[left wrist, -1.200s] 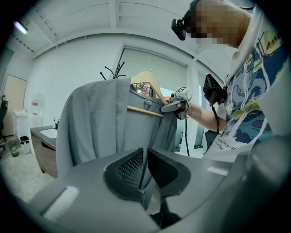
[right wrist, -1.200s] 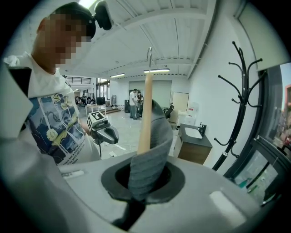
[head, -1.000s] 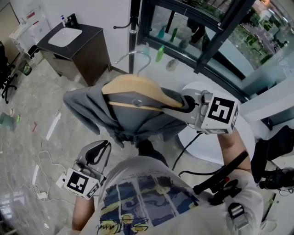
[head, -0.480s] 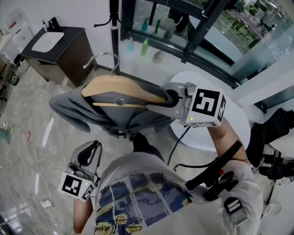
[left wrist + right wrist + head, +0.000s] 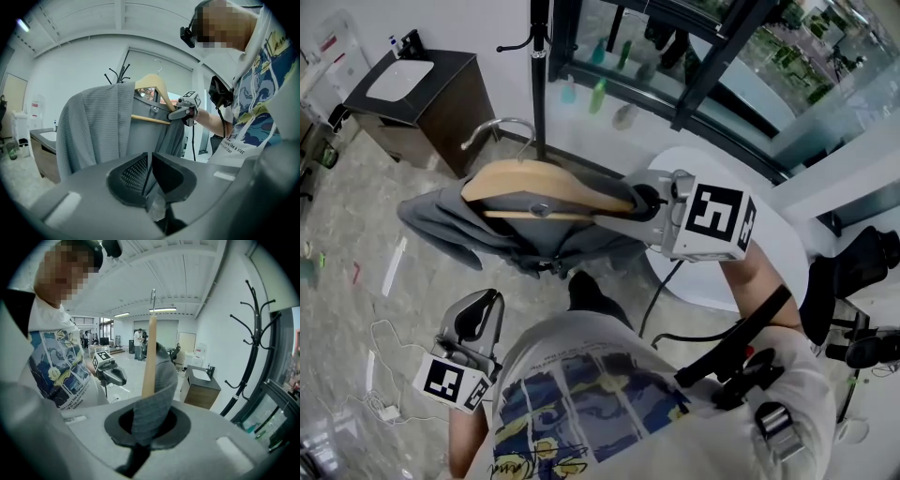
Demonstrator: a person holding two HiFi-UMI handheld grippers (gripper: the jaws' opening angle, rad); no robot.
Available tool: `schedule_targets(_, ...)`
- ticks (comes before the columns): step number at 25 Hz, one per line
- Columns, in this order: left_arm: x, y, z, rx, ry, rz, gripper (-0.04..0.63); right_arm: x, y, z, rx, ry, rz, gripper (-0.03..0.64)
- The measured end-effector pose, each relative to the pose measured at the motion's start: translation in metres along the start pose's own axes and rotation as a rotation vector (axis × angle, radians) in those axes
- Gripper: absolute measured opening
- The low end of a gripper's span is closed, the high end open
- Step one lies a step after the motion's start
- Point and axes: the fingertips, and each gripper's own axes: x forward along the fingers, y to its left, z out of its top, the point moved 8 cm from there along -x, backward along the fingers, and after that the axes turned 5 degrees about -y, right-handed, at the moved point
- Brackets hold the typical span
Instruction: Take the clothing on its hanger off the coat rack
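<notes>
Right of centre in the head view, right gripper (image 5: 643,200): jaws clamped on one end of the wooden hanger (image 5: 546,178) and on the fold of grey garment (image 5: 441,217) draped over it. Hanger held roughly level, its metal hook (image 5: 501,128) free in the air, near the coat rack (image 5: 540,84) but apart from it. Lower left, left gripper (image 5: 476,317): jaws pressed together, nothing between them, below the garment and apart from it.
</notes>
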Motion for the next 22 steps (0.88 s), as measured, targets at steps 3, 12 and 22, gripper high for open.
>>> schedule_targets(3, 0.0, -0.001, 0.0, -0.002, 0.0, 0.004, 0.034, 0.001, 0.0, 0.001, -0.004, 0.001, 0.004, 0.003)
schedule_targets(12, 0.002, -0.004, 0.0, 0.005, 0.0, -0.004, 0.034, 0.0, 0.003, 0.0, -0.014, -0.003, 0.011, 0.003)
schedule_targets(22, 0.01, -0.01, 0.002, 0.007, 0.005, -0.015, 0.032, -0.006, 0.0, -0.004, -0.013, 0.006, 0.008, 0.003)
